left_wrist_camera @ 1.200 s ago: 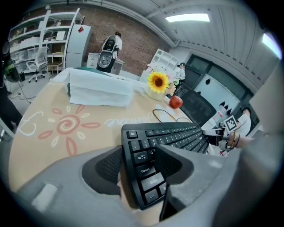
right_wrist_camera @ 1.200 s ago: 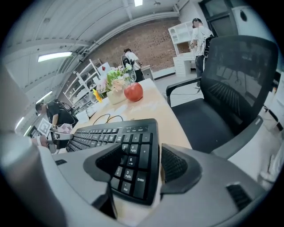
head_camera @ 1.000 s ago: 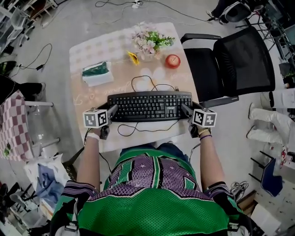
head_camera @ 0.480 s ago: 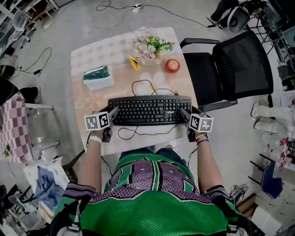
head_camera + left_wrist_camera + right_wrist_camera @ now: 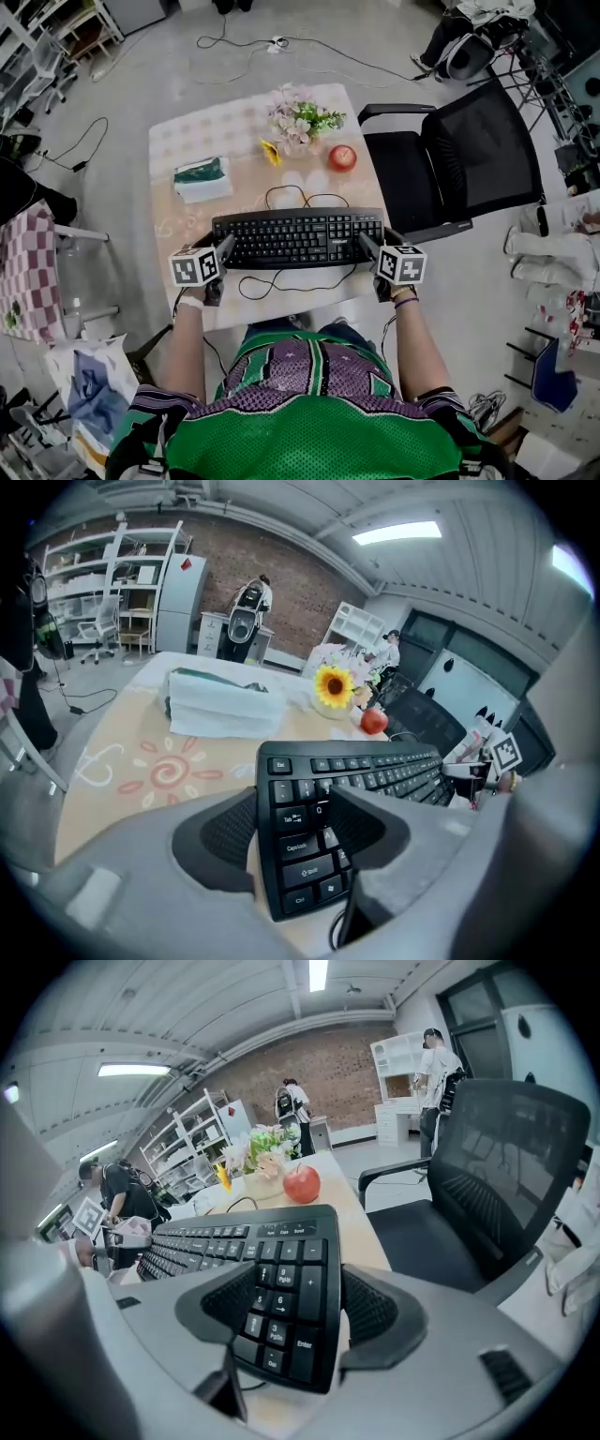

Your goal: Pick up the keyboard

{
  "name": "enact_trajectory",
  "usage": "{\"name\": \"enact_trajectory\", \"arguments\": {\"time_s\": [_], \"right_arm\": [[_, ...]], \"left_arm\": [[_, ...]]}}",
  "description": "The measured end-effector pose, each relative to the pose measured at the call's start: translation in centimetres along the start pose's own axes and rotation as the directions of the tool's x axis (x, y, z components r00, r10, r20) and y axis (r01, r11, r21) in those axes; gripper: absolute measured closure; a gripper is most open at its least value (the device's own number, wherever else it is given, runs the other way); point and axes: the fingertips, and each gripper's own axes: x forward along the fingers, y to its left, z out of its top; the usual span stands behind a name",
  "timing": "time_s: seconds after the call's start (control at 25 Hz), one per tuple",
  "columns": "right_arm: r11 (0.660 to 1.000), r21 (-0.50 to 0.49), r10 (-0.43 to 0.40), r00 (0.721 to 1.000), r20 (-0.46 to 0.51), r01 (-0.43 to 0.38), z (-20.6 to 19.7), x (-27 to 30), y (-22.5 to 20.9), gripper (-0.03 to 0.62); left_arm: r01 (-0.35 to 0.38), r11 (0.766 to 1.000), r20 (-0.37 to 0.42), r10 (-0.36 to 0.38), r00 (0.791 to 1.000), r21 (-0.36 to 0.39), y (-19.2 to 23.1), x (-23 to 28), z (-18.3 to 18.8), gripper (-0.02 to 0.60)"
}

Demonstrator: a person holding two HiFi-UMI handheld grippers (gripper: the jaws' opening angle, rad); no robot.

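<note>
A black keyboard (image 5: 298,237) lies crosswise over the near half of the table (image 5: 187,141). My left gripper (image 5: 225,246) is shut on its left end. In the left gripper view the jaws pinch the keyboard (image 5: 356,775) at the Shift and Caps Lock keys. My right gripper (image 5: 364,244) is shut on the right end, and in the right gripper view the number pad of the keyboard (image 5: 234,1251) sits between the jaws. That end appears to hang a little above the tabletop. The black cable (image 5: 281,199) loops behind the keyboard and again in front of it.
Behind the keyboard stand a flower vase (image 5: 298,120), a red apple (image 5: 342,157), a yellow flower (image 5: 271,150) and a green-and-white tissue pack (image 5: 202,178). A black office chair (image 5: 459,155) stands close to the table's right edge. Cables run over the floor.
The keyboard, held at both ends, looks larger against the table than before, as if raised with both grippers. The head view has pulled back and shifted.
</note>
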Motion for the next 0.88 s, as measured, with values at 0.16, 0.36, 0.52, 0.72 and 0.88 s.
{"name": "enact_trajectory", "arguments": {"time_s": [0.16,0.36,0.52,0.72,0.88], "right_arm": [[0.999,-0.037,0.009,1.000,0.024,-0.008,1.7,-1.0,1.3,0.322],[0.997,-0.077,0.031,0.996,0.085,-0.025,5.1,-2.4,2.5,0.322],[0.990,-0.135,0.049,0.988,0.148,-0.029,8.2,-4.5,3.7,0.322],[0.978,-0.200,0.097,0.971,0.218,-0.053,12.6,-7.4,4.4,0.322],[0.967,-0.246,0.136,0.953,0.271,-0.068,15.6,-10.0,5.0,0.322]], "left_arm": [[-0.021,1.000,0.049,0.020,0.999,0.023,-0.2,-2.0,1.4,0.345],[-0.030,0.998,0.138,0.022,0.990,0.051,-0.9,-4.6,4.5,0.345],[-0.045,0.997,0.211,0.032,0.977,0.055,-2.0,-7.1,6.5,0.345],[-0.082,0.995,0.311,0.062,0.948,0.052,-4.3,-10.7,9.2,0.345],[-0.111,0.992,0.383,0.081,0.920,0.058,-6.5,-13.7,11.0,0.345]]}}
